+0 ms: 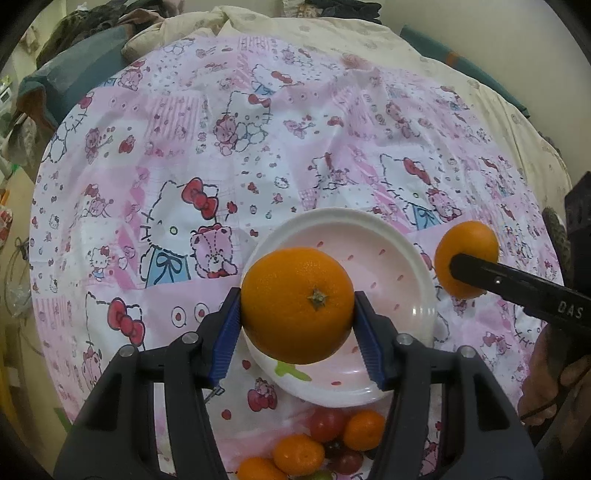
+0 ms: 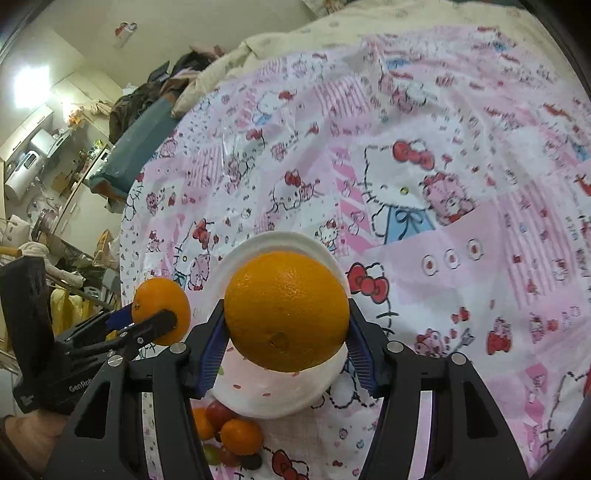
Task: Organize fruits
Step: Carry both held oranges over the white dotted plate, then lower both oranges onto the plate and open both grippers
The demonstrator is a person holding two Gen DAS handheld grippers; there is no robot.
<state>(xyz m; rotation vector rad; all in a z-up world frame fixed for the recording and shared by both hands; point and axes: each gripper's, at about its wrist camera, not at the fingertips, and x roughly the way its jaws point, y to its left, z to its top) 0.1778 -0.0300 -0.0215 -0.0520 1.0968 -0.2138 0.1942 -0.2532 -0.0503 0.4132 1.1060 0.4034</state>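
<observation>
My left gripper (image 1: 297,325) is shut on a large orange (image 1: 297,304), held above the near part of a white and pink plate (image 1: 402,273). My right gripper (image 2: 286,343) is shut on another large orange (image 2: 286,310), held above the same plate (image 2: 280,395). In the left wrist view the right gripper's orange (image 1: 466,258) hangs off the plate's right rim. In the right wrist view the left gripper's orange (image 2: 161,311) hangs left of the plate. A heap of small oranges (image 1: 297,453) and red fruits (image 1: 327,424) lies just in front of the plate.
A pink and white Hello Kitty cloth (image 1: 221,166) covers the round surface. Cream bedding (image 1: 332,29) and dark clothes lie behind it. The same fruit heap (image 2: 240,435) shows in the right wrist view. Room clutter (image 2: 44,177) stands at the far left.
</observation>
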